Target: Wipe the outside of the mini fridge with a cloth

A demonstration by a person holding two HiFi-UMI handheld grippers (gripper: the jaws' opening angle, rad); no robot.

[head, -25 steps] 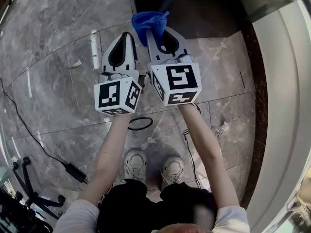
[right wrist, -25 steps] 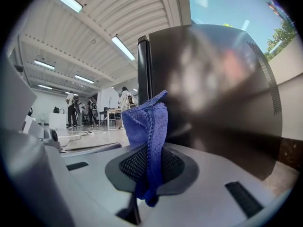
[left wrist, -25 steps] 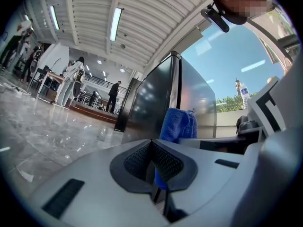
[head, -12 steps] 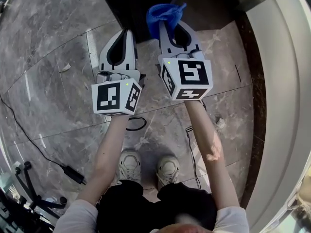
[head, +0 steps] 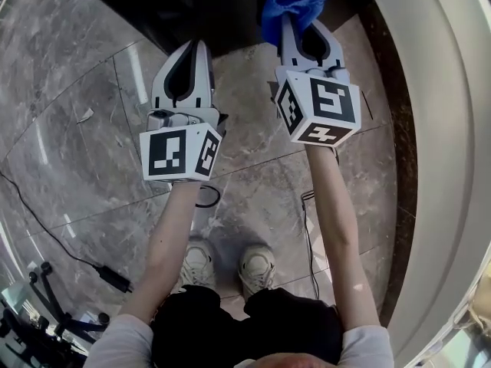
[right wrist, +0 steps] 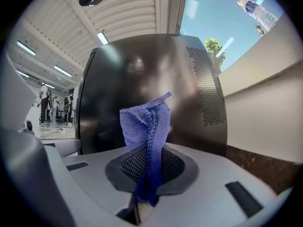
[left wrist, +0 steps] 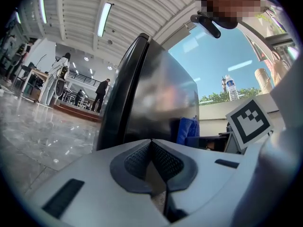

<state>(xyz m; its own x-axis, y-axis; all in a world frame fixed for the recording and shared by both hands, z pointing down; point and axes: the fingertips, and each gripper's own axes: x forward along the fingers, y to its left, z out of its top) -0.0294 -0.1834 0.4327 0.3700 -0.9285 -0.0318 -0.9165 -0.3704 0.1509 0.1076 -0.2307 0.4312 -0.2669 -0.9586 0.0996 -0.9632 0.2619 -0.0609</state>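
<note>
Marble floor (head: 77, 167); right gripper (right wrist: 150, 149) pinches cloth (right wrist: 147, 119) near mini fridge (right wrist: 142, 70).

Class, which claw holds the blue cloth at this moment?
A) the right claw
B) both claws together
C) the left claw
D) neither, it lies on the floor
A: the right claw is shut on the blue cloth, while the left claw is shut with nothing in it.

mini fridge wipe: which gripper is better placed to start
Right. The right gripper is shut on the blue cloth, which points at the mini fridge. The left gripper is shut with nothing in it.
</note>
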